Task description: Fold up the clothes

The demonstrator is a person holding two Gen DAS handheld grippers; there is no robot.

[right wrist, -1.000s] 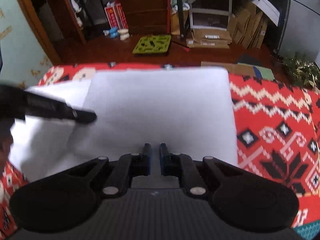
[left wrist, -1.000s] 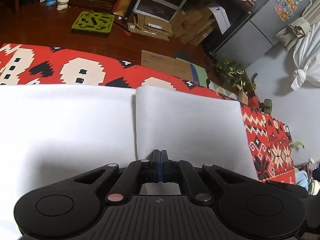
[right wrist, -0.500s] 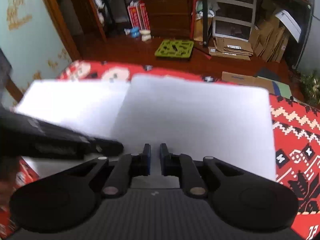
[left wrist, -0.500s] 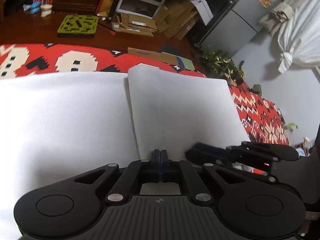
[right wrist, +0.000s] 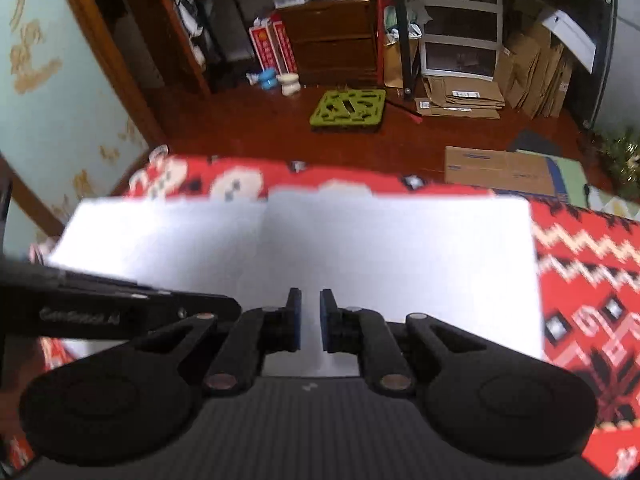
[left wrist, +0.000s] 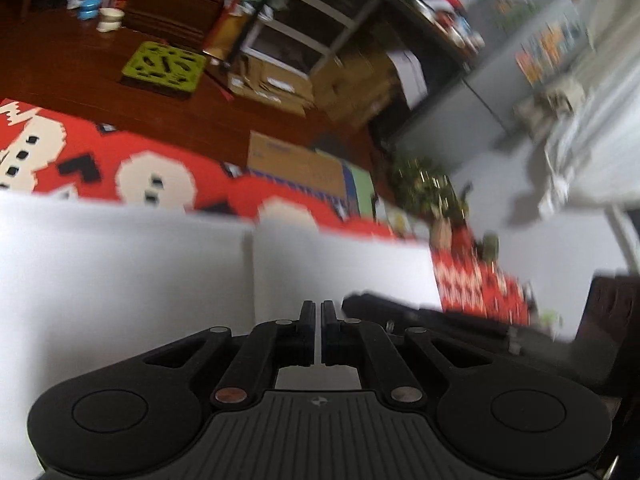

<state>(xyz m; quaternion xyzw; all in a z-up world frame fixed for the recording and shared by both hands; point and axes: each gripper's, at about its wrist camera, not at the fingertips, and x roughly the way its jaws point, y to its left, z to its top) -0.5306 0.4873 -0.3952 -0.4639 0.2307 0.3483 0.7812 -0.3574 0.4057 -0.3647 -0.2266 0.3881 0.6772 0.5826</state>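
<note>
A white cloth (right wrist: 360, 248) lies flat on my red patterned blanket (right wrist: 592, 280), its right half folded over as a raised layer with the fold edge running near to far down the middle. My left gripper (left wrist: 318, 332) hangs over that edge, pinched almost shut on nothing. My right gripper (right wrist: 310, 320) hovers over the folded half, jaws narrowly parted and empty.
</note>
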